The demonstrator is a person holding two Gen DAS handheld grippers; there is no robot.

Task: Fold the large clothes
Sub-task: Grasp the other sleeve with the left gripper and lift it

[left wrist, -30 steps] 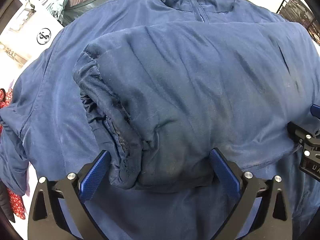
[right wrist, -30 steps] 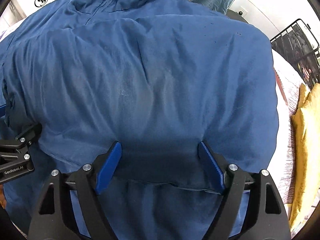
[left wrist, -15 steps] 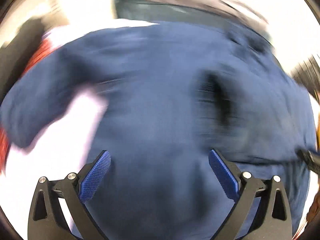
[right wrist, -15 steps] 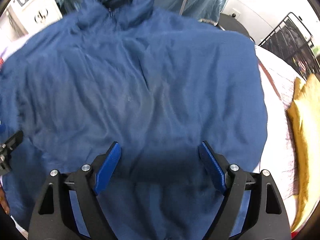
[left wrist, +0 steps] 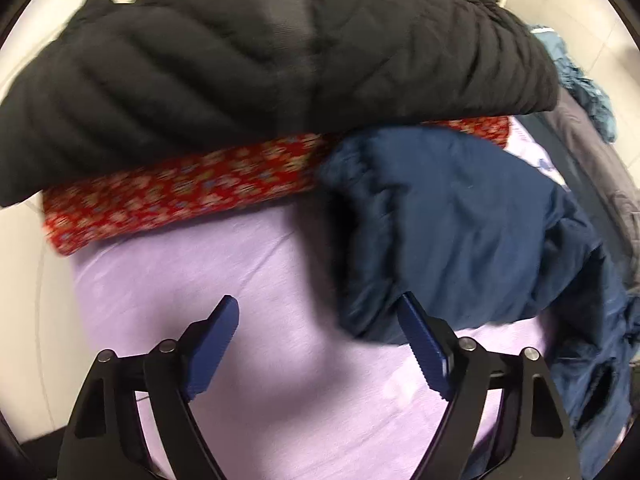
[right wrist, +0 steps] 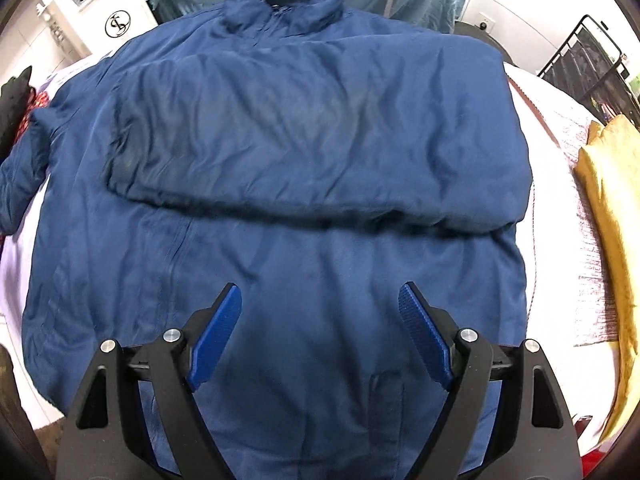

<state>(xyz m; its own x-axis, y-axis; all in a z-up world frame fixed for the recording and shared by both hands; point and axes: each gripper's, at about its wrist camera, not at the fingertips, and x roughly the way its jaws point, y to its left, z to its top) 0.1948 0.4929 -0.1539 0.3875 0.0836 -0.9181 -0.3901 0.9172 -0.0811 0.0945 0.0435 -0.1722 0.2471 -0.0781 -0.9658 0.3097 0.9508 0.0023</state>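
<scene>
A navy jacket (right wrist: pixel 304 184) lies flat on its back across a lilac sheet (left wrist: pixel 248 280), collar (right wrist: pixel 280 12) at 12 o'clock, one sleeve (right wrist: pixel 320 140) folded straight across the chest from the 3 o'clock side to about 9 o'clock. The other sleeve (left wrist: pixel 448 232) trails off the jacket's 9 o'clock edge onto the sheet, its cuff bunched. The right gripper (right wrist: pixel 320 336) hovers over the hem at 6 o'clock, jaws spread wide and empty. The left gripper (left wrist: pixel 320 344), also released and holding nothing, hangs above bare sheet with the loose sleeve just beside its right finger; whether pad and cloth touch cannot be told. Beyond that sleeve, at 12 o'clock in the left wrist view, a black quilted coat (left wrist: pixel 256 72) rests on a red floral cloth (left wrist: pixel 180 196). A yellow cloth (right wrist: pixel 612 240) lies at 3 o'clock of the jacket, a black wire rack (right wrist: pixel 588 64) at 2 o'clock, a white box with a round logo (right wrist: pixel 116 24) at 11 o'clock.
</scene>
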